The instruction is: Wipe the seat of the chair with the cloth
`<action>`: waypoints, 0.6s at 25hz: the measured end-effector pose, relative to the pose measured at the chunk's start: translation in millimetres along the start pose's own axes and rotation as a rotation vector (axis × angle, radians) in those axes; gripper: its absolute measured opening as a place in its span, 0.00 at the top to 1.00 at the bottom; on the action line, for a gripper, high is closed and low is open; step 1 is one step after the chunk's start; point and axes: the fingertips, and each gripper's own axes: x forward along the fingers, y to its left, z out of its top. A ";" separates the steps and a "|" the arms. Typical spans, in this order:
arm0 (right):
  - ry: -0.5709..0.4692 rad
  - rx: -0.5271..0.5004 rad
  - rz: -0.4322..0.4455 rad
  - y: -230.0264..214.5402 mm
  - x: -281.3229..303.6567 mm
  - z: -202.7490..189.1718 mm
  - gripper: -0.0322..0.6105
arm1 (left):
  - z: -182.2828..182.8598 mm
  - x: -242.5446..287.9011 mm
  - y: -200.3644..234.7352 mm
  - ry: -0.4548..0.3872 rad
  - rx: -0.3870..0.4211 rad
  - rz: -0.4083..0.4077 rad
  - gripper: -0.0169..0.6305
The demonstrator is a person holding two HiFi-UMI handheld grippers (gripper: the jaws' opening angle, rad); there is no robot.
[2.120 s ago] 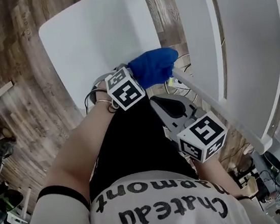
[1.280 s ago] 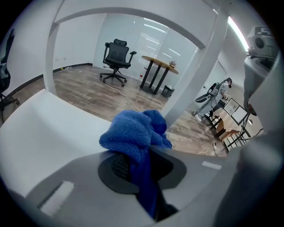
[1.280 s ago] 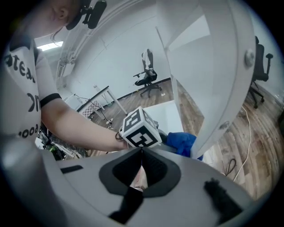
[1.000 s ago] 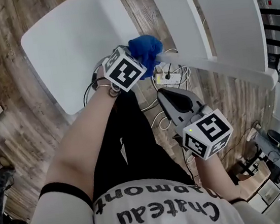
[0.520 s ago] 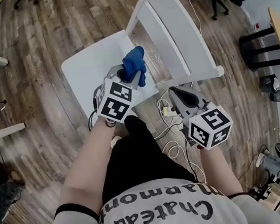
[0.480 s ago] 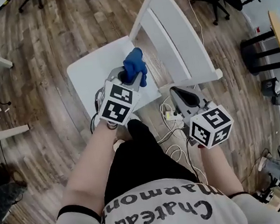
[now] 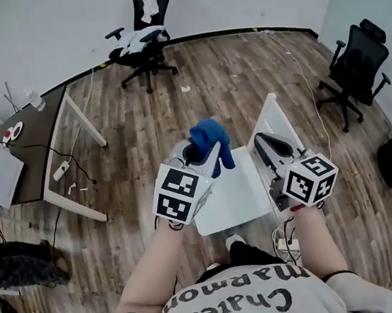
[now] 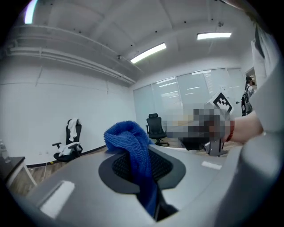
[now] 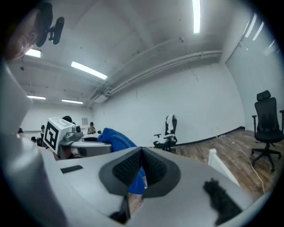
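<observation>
Cloth (image 7: 210, 140) is hanging up in the air, not touching the chair seat (image 7: 234, 196)

The left gripper (image 7: 204, 157) is pinching the blue cloth tight between its jaws, with a bunch poking out on top, well above the white seat. The right gripper (image 7: 263, 141) is sitting beside it, jaws pressed together on nothing. For the wiping, I'd say it's about bringing the cloth down flat onto the seat and going edge to edge with steady pressure, not letting the jaws scrape the surface.

Sole legible print: "Chateau Marmon", upside down on the person's white shirt (image 7: 239, 310), bottom centre, head view.
</observation>
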 end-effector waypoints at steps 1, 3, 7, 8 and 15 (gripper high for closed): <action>-0.038 -0.021 0.024 9.9 1.9 16.3 0.93 | 14.5 -14.6 4.2 -0.018 0.010 0.030 0.89; -0.105 -0.079 0.073 29.9 8.4 48.3 0.93 | 43.8 -42.3 14.1 -0.055 0.040 0.086 0.89; -0.150 -0.169 0.165 69.6 16.2 98.0 0.93 | 86.1 -89.3 26.5 -0.111 0.057 0.152 0.89; -0.144 -0.189 0.182 78.6 16.8 107.5 0.93 | 93.1 -100.2 28.6 -0.127 0.040 0.158 0.89; -0.153 -0.290 0.132 102.3 14.0 150.7 0.93 | 131.4 -156.6 37.8 -0.237 -0.038 0.152 0.89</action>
